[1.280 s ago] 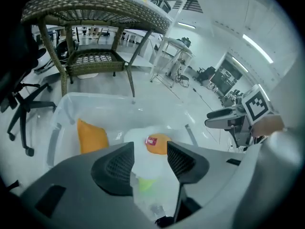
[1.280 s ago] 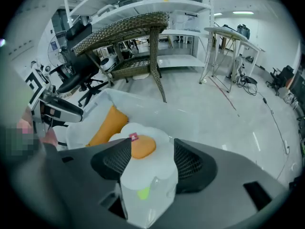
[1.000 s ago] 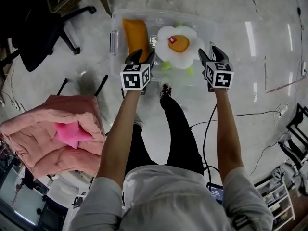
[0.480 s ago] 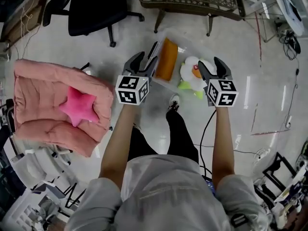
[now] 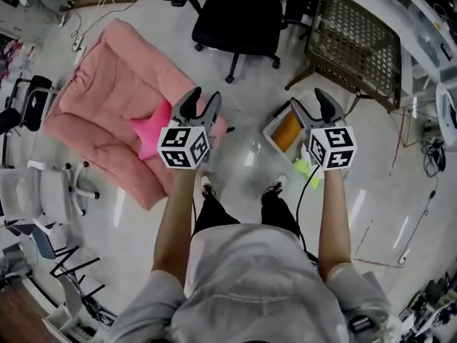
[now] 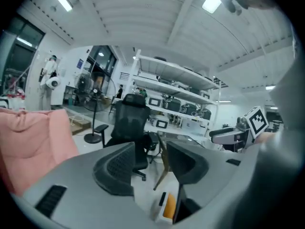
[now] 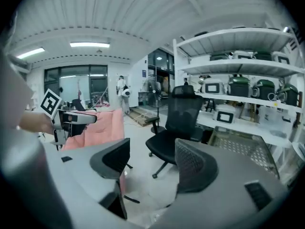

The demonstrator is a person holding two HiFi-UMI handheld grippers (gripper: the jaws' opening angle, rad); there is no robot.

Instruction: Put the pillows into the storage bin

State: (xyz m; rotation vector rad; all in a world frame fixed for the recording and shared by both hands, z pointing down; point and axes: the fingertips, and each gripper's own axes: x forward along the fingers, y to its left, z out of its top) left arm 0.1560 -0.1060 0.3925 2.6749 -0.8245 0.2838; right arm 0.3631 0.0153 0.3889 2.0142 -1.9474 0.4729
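Note:
A pink star pillow [image 5: 152,137] lies on a big pink cushion [image 5: 100,106] on the floor at the left. My left gripper [image 5: 201,103] hangs in the air just right of the star, open and empty. The clear storage bin [image 5: 273,128] sits to the right with an orange pillow [image 5: 288,133] inside; a green bit of the flower pillow [image 5: 305,168] shows below my right gripper [image 5: 310,104], which is open and empty above the bin. In the left gripper view the jaws [image 6: 151,162] stand apart over the orange pillow [image 6: 167,207]. The right gripper's jaws [image 7: 152,163] frame bare floor.
A black office chair [image 5: 239,20] stands ahead, with a wire mesh basket [image 5: 353,45] to its right. White chairs [image 5: 50,191] are at the far left. Cables run over the floor at the right. The person's feet are below the grippers. Shelves with appliances [image 7: 238,87] line the wall.
Both grippers have swung left, away from the bin and the flower pillow left in it, towards the pink cushion and star pillow. The right jaws have widened a little.

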